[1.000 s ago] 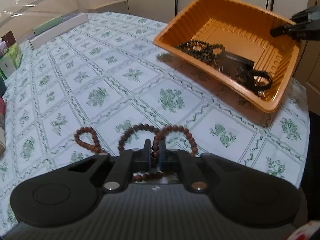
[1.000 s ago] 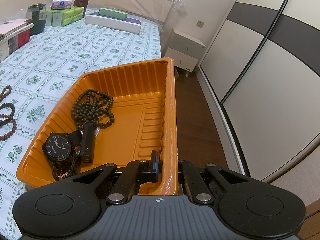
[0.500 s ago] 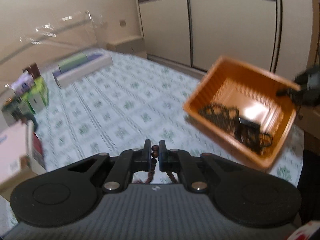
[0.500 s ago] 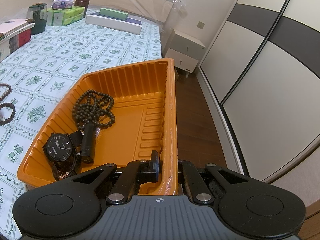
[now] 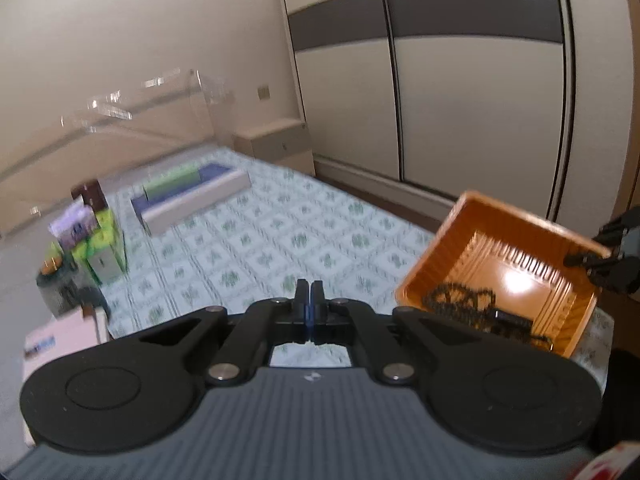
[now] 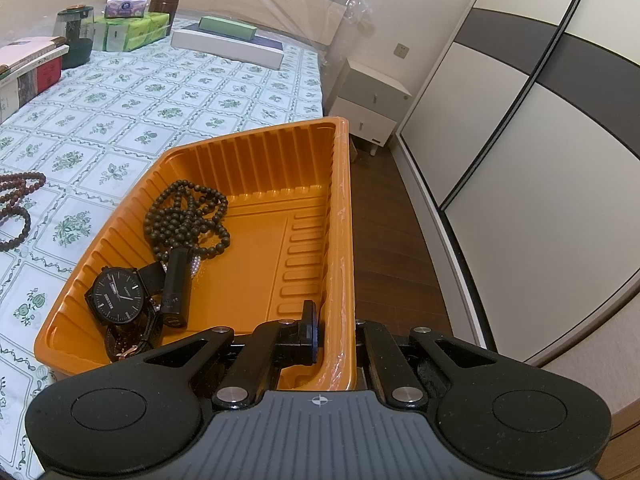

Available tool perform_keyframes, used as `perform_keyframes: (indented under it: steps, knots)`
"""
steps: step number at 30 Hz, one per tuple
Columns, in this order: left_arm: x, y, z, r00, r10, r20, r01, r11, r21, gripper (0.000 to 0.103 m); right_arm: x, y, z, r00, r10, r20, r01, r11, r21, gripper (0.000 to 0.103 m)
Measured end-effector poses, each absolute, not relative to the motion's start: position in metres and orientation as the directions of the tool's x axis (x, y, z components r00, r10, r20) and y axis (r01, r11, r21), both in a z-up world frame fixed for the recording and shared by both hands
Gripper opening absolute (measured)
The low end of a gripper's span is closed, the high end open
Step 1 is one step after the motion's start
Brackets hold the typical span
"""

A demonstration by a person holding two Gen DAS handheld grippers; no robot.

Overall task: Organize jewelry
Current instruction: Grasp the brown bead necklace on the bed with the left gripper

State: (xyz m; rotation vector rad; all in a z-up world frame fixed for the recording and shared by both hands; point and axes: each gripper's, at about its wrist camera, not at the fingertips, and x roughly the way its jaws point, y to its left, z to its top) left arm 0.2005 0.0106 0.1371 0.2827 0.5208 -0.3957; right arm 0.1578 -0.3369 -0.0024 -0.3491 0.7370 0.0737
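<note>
An orange tray (image 6: 256,152) sits at the bed's right edge; it also shows in the left wrist view (image 5: 432,256). It holds a dark bead necklace (image 6: 188,216), a black watch (image 6: 118,296) and a black tube (image 6: 176,284). My right gripper (image 6: 334,332) is shut on the tray's near right rim. My left gripper (image 5: 309,294) is shut and raised high above the bed; no beads show between its fingers. A brown bead string (image 6: 16,204) shows at the left edge of the right wrist view, over the bedspread.
The patterned bedspread (image 6: 120,92) carries a flat white box (image 6: 228,46), green tissue packs (image 6: 132,34), a dark jar (image 6: 76,36) and books (image 6: 28,68) at the far side. A nightstand (image 6: 372,100) and wardrobe doors (image 6: 520,128) stand right.
My left gripper has risen and tilted up from the bedspread, shut on the brown beads; the beads no longer show at its fingers. The brown string has shifted in the right wrist view. The right gripper keeps its hold.
</note>
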Motion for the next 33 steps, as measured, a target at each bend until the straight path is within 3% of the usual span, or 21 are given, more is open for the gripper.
perform_keyframes:
  steps: [5,9,14,24,27,33]
  knots:
    - [0.213,0.020,0.064,0.730,-0.224,-0.645,0.382,0.917,0.114,0.011,0.157,-0.338,-0.002,0.740,-0.057,-0.671,-0.189,0.939,-0.288,0.004]
    - [0.219,0.041,0.005,0.674,-0.154,-0.723,0.304,0.949,0.081,0.011,0.158,-0.337,-0.003,0.739,-0.059,-0.671,-0.187,0.939,-0.289,0.004]
    - [0.218,0.064,-0.040,0.644,-0.092,-0.759,0.231,0.970,0.078,0.018,0.158,-0.338,-0.004,0.736,-0.064,-0.674,-0.189,0.937,-0.294,0.004]
    - [0.206,0.068,-0.069,0.651,-0.055,-0.757,0.224,0.967,0.123,0.020,0.159,-0.339,-0.005,0.732,-0.071,-0.678,-0.187,0.936,-0.300,0.004]
    - [0.210,0.065,-0.067,0.628,-0.074,-0.775,0.242,0.965,0.105,0.006,0.159,-0.339,-0.005,0.732,-0.071,-0.678,-0.187,0.935,-0.300,0.004]
    - [0.209,0.063,-0.050,0.658,-0.072,-0.749,0.246,0.961,0.123,0.006,0.159,-0.339,-0.005,0.733,-0.070,-0.677,-0.187,0.936,-0.299,0.004]
